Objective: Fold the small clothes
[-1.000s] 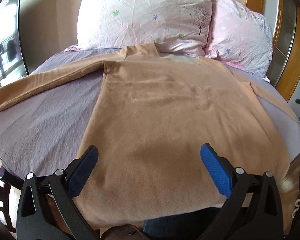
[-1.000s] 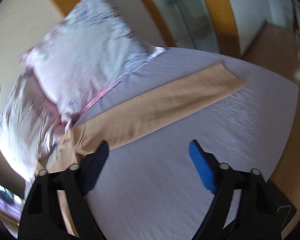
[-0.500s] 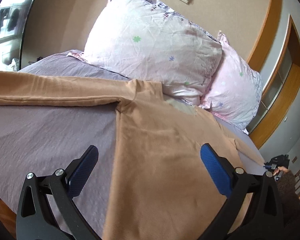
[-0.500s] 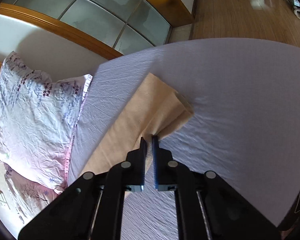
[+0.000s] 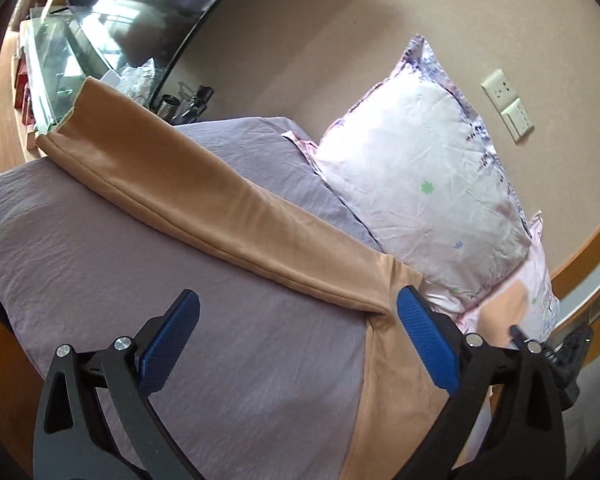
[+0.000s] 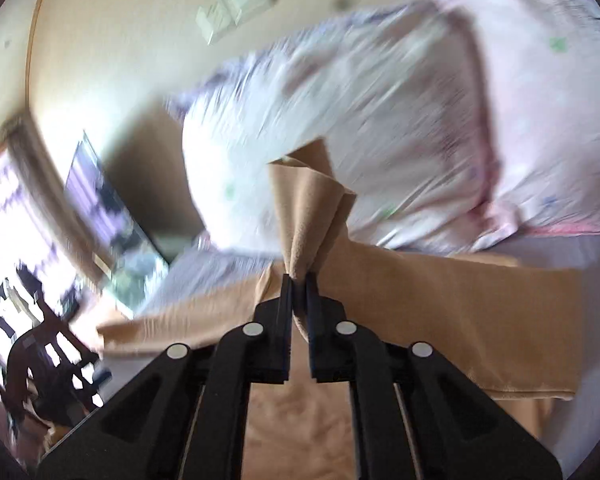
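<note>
A tan long-sleeved shirt lies spread on the purple bedsheet. Its left sleeve stretches flat toward the far left edge of the bed. My left gripper is open and empty, hovering above the sheet near the armpit of that sleeve. My right gripper is shut on the cuff end of the right sleeve, lifted above the shirt body. The right wrist view is motion-blurred.
Two pale floral pillows lean against the beige wall at the bed's head. A glass cabinet with small items stands beyond the left edge. Wall sockets are above the pillows. A dark chair stands by the window.
My right gripper closed on the right sleeve's cuff and has lifted it up and swung it over the shirt body. My left gripper swung left from the shirt body toward the left sleeve, staying open.
</note>
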Demonstrator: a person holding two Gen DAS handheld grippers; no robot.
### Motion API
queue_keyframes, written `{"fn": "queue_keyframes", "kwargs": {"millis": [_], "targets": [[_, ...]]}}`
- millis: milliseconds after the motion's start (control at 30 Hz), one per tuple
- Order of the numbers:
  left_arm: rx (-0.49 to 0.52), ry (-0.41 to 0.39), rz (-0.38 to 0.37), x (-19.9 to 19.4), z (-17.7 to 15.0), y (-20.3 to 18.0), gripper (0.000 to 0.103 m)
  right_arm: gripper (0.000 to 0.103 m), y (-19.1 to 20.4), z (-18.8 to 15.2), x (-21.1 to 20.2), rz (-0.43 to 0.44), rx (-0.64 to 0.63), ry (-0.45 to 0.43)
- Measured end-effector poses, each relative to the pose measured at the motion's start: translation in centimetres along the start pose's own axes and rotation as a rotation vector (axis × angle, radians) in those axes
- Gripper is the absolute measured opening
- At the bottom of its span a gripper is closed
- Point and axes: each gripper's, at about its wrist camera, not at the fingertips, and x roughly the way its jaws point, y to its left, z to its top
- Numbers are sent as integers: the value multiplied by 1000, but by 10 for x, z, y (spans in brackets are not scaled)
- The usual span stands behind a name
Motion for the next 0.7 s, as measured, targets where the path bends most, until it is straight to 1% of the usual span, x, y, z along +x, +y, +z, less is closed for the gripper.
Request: {"fn": "queue_keyframes", "kwargs": {"millis": [33, 67, 100, 133, 200, 233, 300, 433, 467, 533, 600, 633, 667, 700], "targets": [[-11, -3, 14, 0, 4, 4, 96, 22, 8, -9, 19, 17, 2, 73], [-19, -3, 27, 1, 6, 7, 94, 29, 13, -15, 35, 36, 12, 125], [-35, -4, 41, 1, 10, 13, 93, 35, 15, -21, 36, 56, 18, 126], [-54, -3, 52, 2, 14, 19, 91, 40, 14, -23, 33, 71, 21, 103], [-93, 2, 70, 4, 20, 32, 90, 67, 4, -21, 14, 54, 33, 19], [-112, 5, 78, 5, 23, 38, 89, 71, -7, -18, 5, 42, 41, -11], [-154, 9, 94, 8, 28, 49, 88, 75, -18, -19, -13, 22, 49, -55], [-250, 25, 107, 13, 34, 66, 88, 81, -39, -27, -42, 3, 86, -84], [-276, 32, 112, 16, 35, 69, 84, 81, -42, -31, -47, 3, 93, -85], [-308, 23, 123, 17, 41, 74, 81, 82, -45, -38, -53, 14, 100, -86], [-353, 18, 132, 21, 49, 82, 73, 82, -47, -44, -58, 40, 106, -93], [-381, 15, 132, 23, 54, 88, 65, 82, -47, -46, -60, 55, 107, -97], [-414, 13, 140, 25, 58, 95, 46, 82, -48, -49, -63, 73, 108, -101], [-457, 24, 149, 28, 61, 105, 33, 83, -48, -52, -67, 87, 107, -107]]}}
